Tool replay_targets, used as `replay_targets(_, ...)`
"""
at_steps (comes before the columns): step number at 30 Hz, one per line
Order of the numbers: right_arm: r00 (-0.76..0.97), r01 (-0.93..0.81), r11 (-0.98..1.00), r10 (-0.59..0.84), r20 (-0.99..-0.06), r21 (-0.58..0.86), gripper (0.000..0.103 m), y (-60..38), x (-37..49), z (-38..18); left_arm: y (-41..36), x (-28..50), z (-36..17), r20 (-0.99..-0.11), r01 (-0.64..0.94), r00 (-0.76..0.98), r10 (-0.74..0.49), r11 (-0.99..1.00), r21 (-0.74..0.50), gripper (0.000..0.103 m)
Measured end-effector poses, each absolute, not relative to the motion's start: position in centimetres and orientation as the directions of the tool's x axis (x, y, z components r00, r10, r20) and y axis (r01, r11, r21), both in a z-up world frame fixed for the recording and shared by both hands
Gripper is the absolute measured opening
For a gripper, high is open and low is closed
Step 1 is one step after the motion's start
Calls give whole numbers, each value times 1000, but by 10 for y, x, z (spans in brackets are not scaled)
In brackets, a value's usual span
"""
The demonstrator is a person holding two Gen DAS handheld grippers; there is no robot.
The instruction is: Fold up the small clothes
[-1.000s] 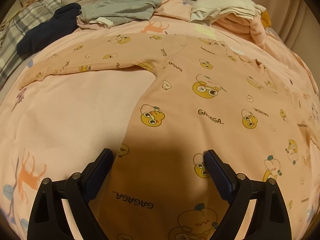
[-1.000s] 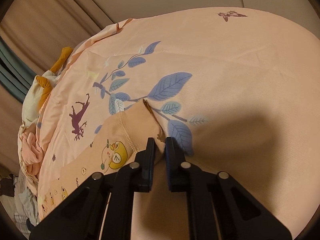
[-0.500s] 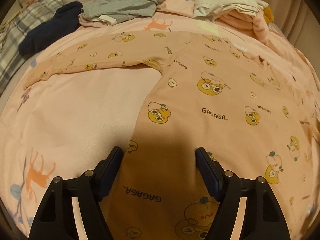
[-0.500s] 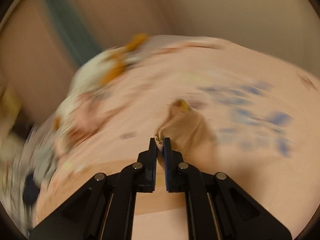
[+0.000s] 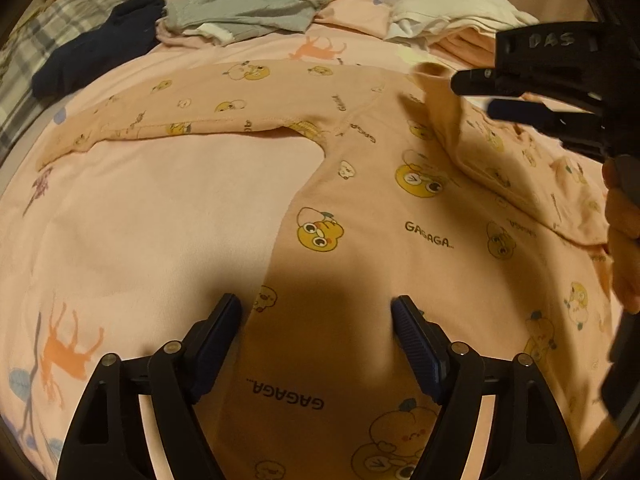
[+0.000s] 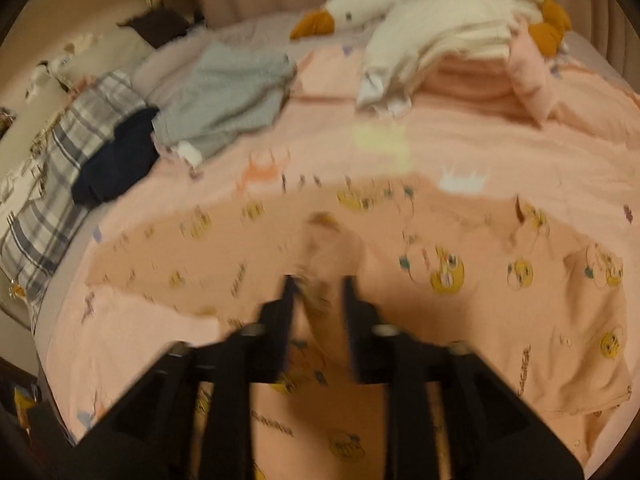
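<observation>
My right gripper [image 6: 318,280] has just been opening, the sleeve cuff [image 6: 332,240] loose between its jaws. My left gripper [image 5: 316,312] hangs wide open over the peach duck-print top [image 5: 360,208], spread flat on the pink bedsheet [image 5: 160,208].

Dim, warm indoor light is cast over both views. In the left wrist view the picture is sharp, and a dark shadow is thrown on the duck-print top [image 5: 360,208] between the fingers [image 5: 218,336]. The right wrist view is smeared by motion blur. Strong fisheye bending and black corners are seen in both.
</observation>
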State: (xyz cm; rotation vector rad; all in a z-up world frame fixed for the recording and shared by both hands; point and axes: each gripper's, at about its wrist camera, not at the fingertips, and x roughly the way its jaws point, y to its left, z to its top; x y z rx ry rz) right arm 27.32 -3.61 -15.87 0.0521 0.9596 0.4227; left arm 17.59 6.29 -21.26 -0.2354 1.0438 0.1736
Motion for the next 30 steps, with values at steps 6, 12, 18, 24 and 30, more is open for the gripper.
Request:
replay_targets(6, 597, -243, 952, 300, -744, 188, 79, -121, 246, -121, 65, 174, -213, -855, -246, 518, 19, 961, -127, 80)
replay_targets(12, 652, -99, 991, 133, -747, 90, 89, -222, 208, -112, 77, 161, -200, -829, -273, 558, -32, 936, -220, 80)
replay_targets(18, 622, -97, 991, 132, -772, 91, 91, -259, 217, -132, 95, 167, -165, -676, -168, 670, -306, 825, -540, 80)
replay_targets(24, 541, -84, 979, 200, -817, 184, 90, -291, 215, -164, 46, 241, -168, -671, -100, 560, -486, 765, -637, 80)
replay_targets(30, 492, -115, 959, 280, -824, 257, 85, -301, 208, -190, 6, 288, -199, -771, -167, 517, -371, 840, -516, 80)
